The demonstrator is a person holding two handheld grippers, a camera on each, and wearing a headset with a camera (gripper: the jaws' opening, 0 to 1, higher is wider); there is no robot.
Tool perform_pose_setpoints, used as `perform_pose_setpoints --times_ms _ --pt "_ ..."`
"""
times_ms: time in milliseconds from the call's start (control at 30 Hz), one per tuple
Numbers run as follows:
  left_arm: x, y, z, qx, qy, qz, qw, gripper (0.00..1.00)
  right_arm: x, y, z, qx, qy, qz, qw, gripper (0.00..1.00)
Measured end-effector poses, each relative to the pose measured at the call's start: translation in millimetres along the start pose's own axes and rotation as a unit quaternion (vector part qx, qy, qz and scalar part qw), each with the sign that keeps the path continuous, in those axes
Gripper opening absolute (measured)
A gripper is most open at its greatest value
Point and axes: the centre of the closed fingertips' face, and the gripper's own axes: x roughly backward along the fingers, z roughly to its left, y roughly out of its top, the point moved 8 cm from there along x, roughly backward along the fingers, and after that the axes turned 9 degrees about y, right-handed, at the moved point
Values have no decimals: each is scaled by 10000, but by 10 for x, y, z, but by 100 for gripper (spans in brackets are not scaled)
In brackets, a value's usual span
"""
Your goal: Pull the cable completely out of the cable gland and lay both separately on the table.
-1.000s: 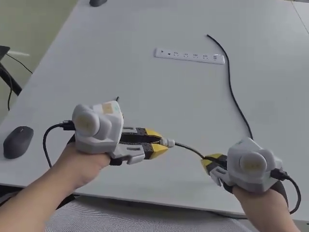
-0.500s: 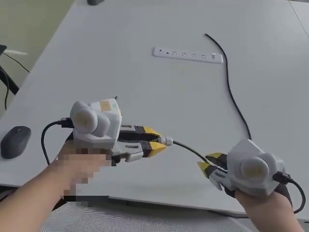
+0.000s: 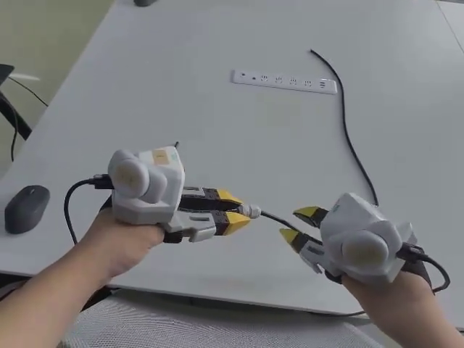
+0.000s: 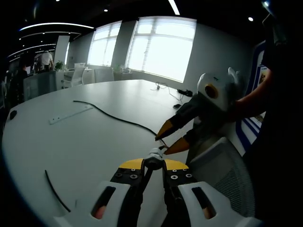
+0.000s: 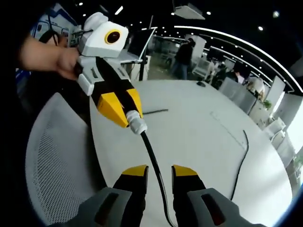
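Clearly, cable (image 5: pixel 149 143) lies inside parted right gripper (image 5: pixel 159 171).

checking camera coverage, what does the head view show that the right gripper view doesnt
Head view's extra: the right hand gripping the right tool from behind. Right gripper view's extra: people standing in the office beyond the table. Shared: the left tool shut on the cable gland, with the cable running from the gland between the right tool's open jaws, unclamped, above the white table.
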Motion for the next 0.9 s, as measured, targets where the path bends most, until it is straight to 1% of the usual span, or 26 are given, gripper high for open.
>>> perform_pose_setpoints --times_ms 67,133,333,400,433,500,800,900 --pt "4 -5 -1 1 7 6 10000 15 -17 50 22 150 23 22 9999 15" --pt "5 -11 -7 7 -1 16 10000 15 -34 111 43 234 66 -28 9997 13" --pt "-10 -22 -29 5 -33 39 10000 15 -77 217 74 388 161 -92 9991 12" --pt "-18 -24 -32 2 -38 40 10000 15 -79 245 98 477 195 -119 9986 9" --pt "-22 -24 -31 8 -35 33 10000 15 -86 245 110 590 216 -79 9980 8" --pt "-29 -24 -35 -2 -41 37 10000 15 -90 236 114 705 207 -33 9973 5" --pt "-66 -23 -20 -17 -65 63 10000 15 -80 210 95 750 228 -18 9969 1" --pt "-73 -23 -15 -29 -71 82 9999 15 -90 201 85 705 263 -12 9972 0"
